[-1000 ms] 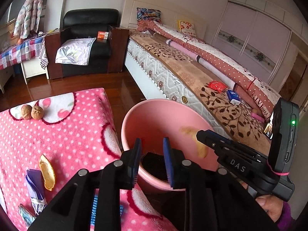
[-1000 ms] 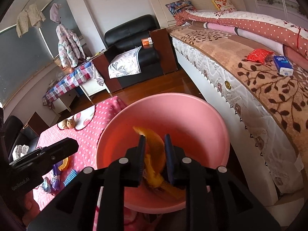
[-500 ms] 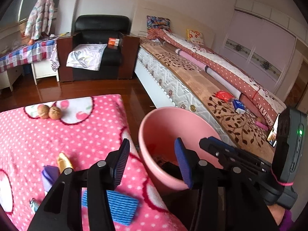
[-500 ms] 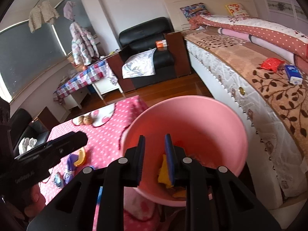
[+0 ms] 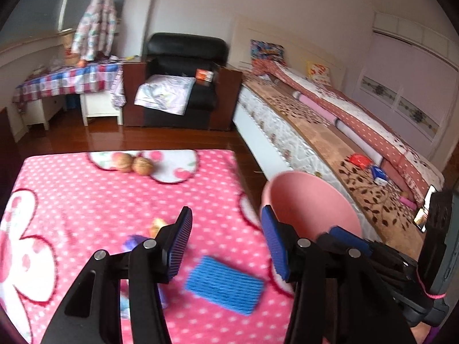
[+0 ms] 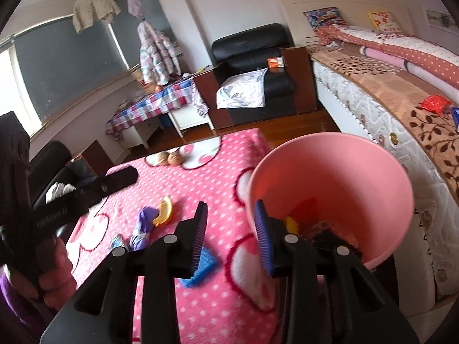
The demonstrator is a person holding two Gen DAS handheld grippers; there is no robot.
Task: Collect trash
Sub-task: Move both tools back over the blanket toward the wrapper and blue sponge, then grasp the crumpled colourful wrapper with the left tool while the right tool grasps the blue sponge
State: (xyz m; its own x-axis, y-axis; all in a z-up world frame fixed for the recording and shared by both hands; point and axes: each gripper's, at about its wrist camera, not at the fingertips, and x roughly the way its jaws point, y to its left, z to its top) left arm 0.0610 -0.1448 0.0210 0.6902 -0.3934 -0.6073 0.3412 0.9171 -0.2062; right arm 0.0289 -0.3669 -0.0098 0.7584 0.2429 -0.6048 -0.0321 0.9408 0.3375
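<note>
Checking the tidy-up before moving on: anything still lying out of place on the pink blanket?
Yes: an orange peel, a crumpled purple wrapper and a blue ribbed pad still litter the blanket beside the pink bin.

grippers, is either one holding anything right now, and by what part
Nothing is held. The left gripper and right gripper both have open, empty jaws that have just been opening. The orange peel lies in the pink bucket.

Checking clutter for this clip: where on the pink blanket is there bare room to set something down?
Free: the dotted stretch between the two walnuts and the orange peel. Crowded: the near part, where peel, purple wrapper and blue pad cluster beside the pink bin.
</note>
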